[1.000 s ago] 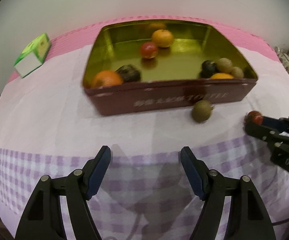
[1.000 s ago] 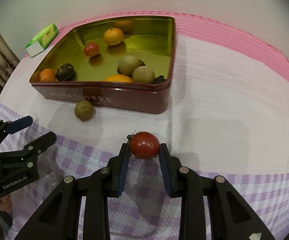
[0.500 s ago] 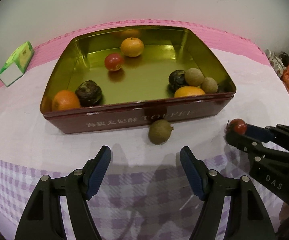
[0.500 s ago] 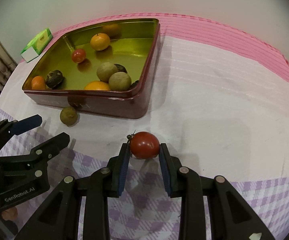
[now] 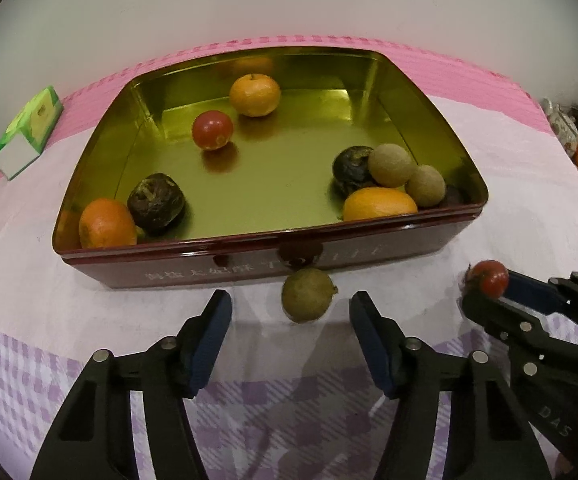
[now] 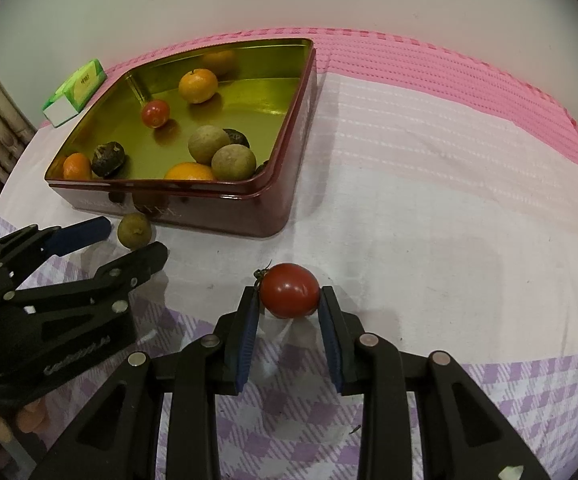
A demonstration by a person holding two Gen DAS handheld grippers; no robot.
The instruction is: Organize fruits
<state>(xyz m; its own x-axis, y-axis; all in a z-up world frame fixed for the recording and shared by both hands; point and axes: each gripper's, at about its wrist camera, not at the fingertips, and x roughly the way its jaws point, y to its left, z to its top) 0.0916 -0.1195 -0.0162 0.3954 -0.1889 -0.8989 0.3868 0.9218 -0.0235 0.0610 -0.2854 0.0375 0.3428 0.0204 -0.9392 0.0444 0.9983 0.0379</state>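
With your right gripper (image 6: 289,300) clamped on the tomato (image 6: 289,290), centre the closing left gripper (image 5: 289,314) around the green fruit (image 5: 307,294) beside the tin (image 5: 369,258).

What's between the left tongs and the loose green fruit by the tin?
Nothing visible. The green fruit lies on bare cloth just ahead of the left tongs, whose jaws are closing without touching it; the tin sits behind.

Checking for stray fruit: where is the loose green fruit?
On the cloth, the green fruit lies just outside the tin's front wall, ahead of the closing left gripper, untouched.
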